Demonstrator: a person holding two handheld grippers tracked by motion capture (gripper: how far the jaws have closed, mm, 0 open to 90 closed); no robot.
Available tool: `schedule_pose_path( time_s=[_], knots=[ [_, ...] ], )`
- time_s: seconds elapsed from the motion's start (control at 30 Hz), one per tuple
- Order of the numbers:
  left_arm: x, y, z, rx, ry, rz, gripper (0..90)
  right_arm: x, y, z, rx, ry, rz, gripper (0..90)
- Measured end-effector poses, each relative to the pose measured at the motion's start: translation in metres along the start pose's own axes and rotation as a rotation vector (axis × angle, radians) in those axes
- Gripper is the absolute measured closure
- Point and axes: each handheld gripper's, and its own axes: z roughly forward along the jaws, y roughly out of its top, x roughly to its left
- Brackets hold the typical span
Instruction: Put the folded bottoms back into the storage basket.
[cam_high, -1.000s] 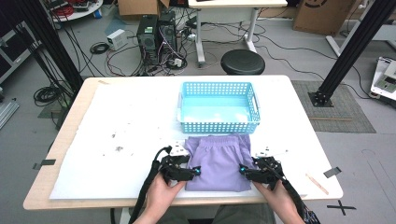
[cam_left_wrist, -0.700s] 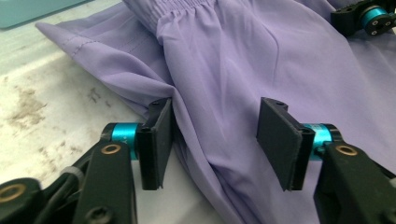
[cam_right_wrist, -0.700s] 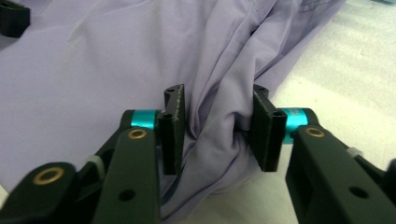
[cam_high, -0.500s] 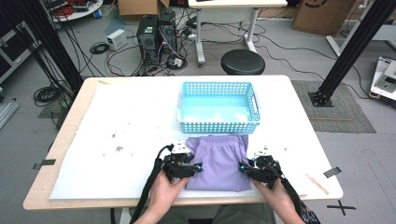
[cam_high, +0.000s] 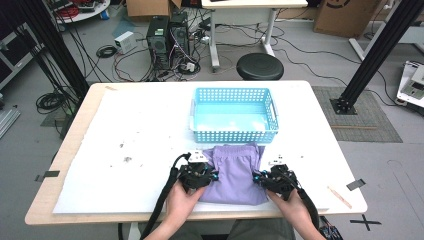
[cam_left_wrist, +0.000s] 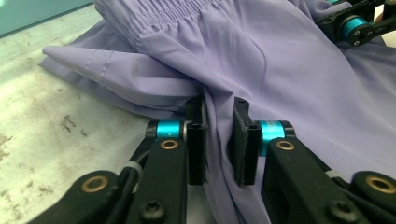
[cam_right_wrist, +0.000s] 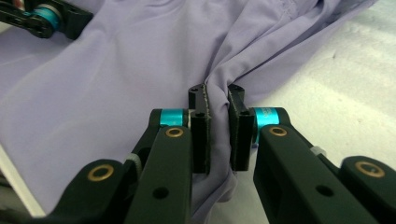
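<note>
Both sets of jaws have just been closing, and now the left gripper (cam_left_wrist: 218, 135) pinches a fold of the purple shorts (cam_high: 235, 172) while the right gripper (cam_right_wrist: 218, 135) clamps the opposite edge. The shorts lie flat at the near table (cam_high: 125, 135) edge, just before the blue basket (cam_high: 233, 116). With both sides gripped, they look ready for lifting or folding.

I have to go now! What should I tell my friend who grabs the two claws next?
Left claw: has just closed, pinching the left edge of the purple elastic-waist cloth shorts.
Right claw: has just closed too, pinching the right edge.
Shorts lie flat at the white table's near edge, right in front of the light blue plastic basket.
Done: both grips.
Left: probably fold or lift them into the basket.
</note>
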Motion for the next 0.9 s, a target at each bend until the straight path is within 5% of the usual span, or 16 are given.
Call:
schedule_pose_path(
  time_s=[0.13, 0.4, 0.9],
  knots=[
    [0.003, 0.001, -0.003, -0.008, -0.024, -0.004, 82.8, -0.003, 0.000, -0.001, -0.023, 0.038, 0.012, 84.1],
    [0.003, 0.004, -0.015, -0.048, -0.045, -0.002, 84.2, 0.000, 0.002, -0.013, -0.095, 0.032, -0.002, 84.9],
    [-0.005, 0.026, -0.053, -0.142, -0.060, 0.062, 84.7, 0.013, 0.020, -0.046, -0.204, 0.053, -0.042, 85.0]
  ],
)
